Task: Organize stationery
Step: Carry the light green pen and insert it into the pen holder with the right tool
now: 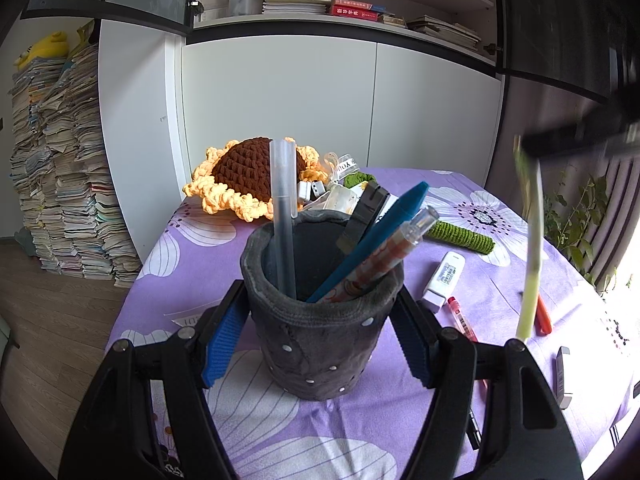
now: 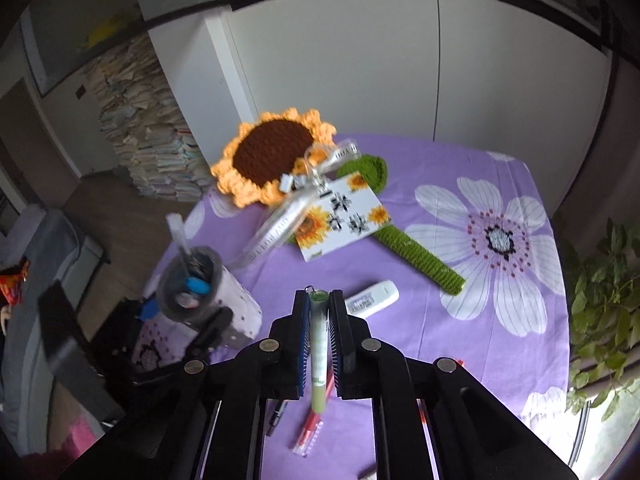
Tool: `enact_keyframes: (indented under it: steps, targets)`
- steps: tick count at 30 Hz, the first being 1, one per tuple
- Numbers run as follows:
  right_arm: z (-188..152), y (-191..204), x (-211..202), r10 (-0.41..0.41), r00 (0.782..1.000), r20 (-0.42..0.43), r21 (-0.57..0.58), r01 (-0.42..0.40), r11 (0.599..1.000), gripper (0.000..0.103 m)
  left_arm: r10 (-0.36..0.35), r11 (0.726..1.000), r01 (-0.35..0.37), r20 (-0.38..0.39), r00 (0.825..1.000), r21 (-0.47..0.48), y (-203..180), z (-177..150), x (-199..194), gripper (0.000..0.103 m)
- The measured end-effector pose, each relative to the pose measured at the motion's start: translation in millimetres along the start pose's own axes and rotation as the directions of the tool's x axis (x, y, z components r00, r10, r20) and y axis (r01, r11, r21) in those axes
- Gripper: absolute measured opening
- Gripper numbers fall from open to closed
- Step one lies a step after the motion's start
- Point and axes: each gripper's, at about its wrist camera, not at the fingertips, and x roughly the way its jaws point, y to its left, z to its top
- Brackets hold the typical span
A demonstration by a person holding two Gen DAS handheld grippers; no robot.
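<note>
Blue ribbed pads of the left tool (image 1: 316,344) press against both sides of a dark grey felt pen cup with white dots (image 1: 320,320), so this tool is closed on the cup. Upright on the purple flower-print desk cover (image 1: 492,280), the cup holds a translucent grey pen (image 1: 282,216), a teal pen (image 1: 372,240), an orange-patterned pen with a clear cap (image 1: 384,260) and a black clip-like object (image 1: 366,216).

In the right wrist view, the right tool (image 2: 320,328) has its jaws drawn nearly together on a slim pale green pen (image 2: 319,356); the pen hangs lengthwise between the pads, clear of the desk. No earlier view is available for comparison.

On the desk lie a white rectangular stick-shaped device with a label (image 2: 372,299), a red pen with a clear end (image 2: 310,428), a black pen (image 2: 277,414) and an orange marker (image 1: 543,316). Farther back rest a crocheted sunflower with a green stem (image 2: 276,156) and a sunflower-print card (image 2: 344,216).
</note>
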Motion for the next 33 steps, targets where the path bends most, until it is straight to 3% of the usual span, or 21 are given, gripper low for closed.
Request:
enact_keyframes:
  steps: [4,8,13,19,27,33]
  targets:
    - [18.7,24.2,-44.5,0.048,0.984,0.169,-0.049,-0.041,0.998,0.01,0.0,1.0,0.0,0.0,1.0,0.001,0.0,0.0,0.0,0.069]
    - [35.7,47.1,-69.1,0.114,0.947,0.3,-0.088,-0.091,0.992,0.01,0.004,1.0,-0.004,0.0,1.0,0.005,-0.7,0.4,-0.5,0.069]
    - [51.6,67.4,-49.8,0.196,0.922,0.335,-0.114,-0.166,0.979,0.01,0.002,1.0,-0.002,0.0,1.0,0.003,0.0,0.9,-0.5,0.069]
    - [48.3,74.7,-17.1,0.243,0.888,0.389,-0.147,-0.201,0.968,0.01,0.0,1.0,0.0,0.0,1.0,0.001,-0.1,0.7,-0.5,0.069]
    - [29.2,79.9,11.8,0.23,0.922,0.312,-0.21,-0.169,0.963,0.01,0.0,1.0,0.0,0.0,1.0,0.001,-0.1,0.7,-0.5,0.069]
    - [15.8,71.5,27.1,0.2,0.953,0.229,-0.193,-0.156,0.969,0.01,0.001,1.0,-0.001,-0.001,1.0,0.002,-0.1,0.7,-0.5,0.069]
